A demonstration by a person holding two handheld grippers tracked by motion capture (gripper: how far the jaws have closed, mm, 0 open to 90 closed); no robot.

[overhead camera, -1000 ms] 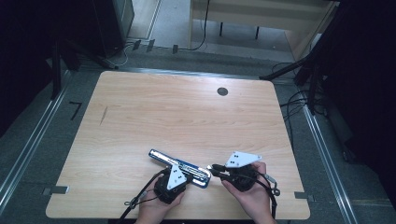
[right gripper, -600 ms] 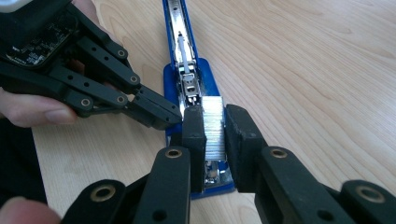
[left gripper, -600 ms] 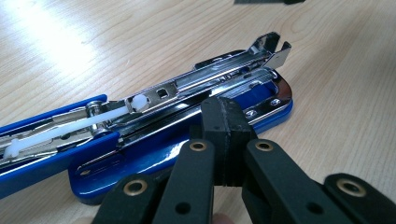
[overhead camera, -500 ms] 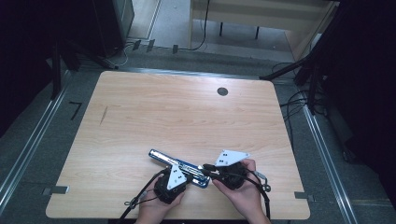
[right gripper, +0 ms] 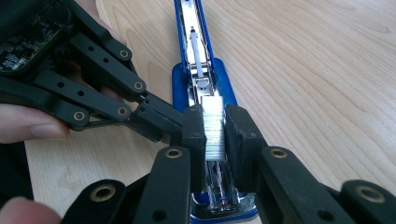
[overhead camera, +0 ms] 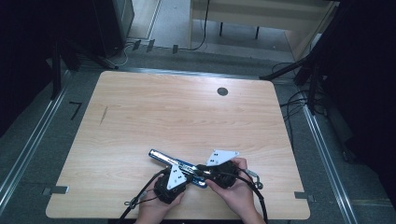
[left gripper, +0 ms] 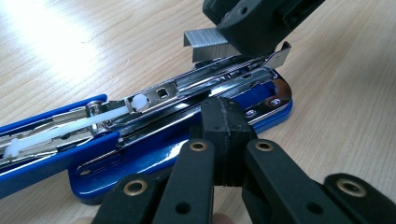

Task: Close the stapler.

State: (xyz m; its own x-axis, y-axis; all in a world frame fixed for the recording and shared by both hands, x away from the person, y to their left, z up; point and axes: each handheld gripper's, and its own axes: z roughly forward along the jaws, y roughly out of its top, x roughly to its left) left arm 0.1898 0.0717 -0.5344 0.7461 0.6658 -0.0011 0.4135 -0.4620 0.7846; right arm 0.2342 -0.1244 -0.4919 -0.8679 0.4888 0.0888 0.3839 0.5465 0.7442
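A blue stapler [overhead camera: 164,158] lies opened flat near the table's front edge, its chrome magazine [left gripper: 154,100] facing up with a white pusher rod inside. My left gripper [left gripper: 223,109] is shut with nothing between its pads, its tips against the stapler's side by the magazine's front end. My right gripper [right gripper: 215,123] is shut on a short strip of staples [right gripper: 214,133] and holds it just above the open magazine channel. In the left gripper view the strip of staples [left gripper: 203,44] hangs under the right gripper [left gripper: 254,21]. In the high view both grippers, left [overhead camera: 187,171] and right [overhead camera: 201,168], meet over the stapler.
The wooden table [overhead camera: 187,116] has a dark round hole [overhead camera: 222,91] at the back right and a small dark mark [overhead camera: 103,115] at the left. A hand [right gripper: 23,123] holds the left gripper. Cables trail off the front edge.
My right gripper has moved left with the staples, closing in over the stapler's magazine. The left gripper and the stapler have stayed put.
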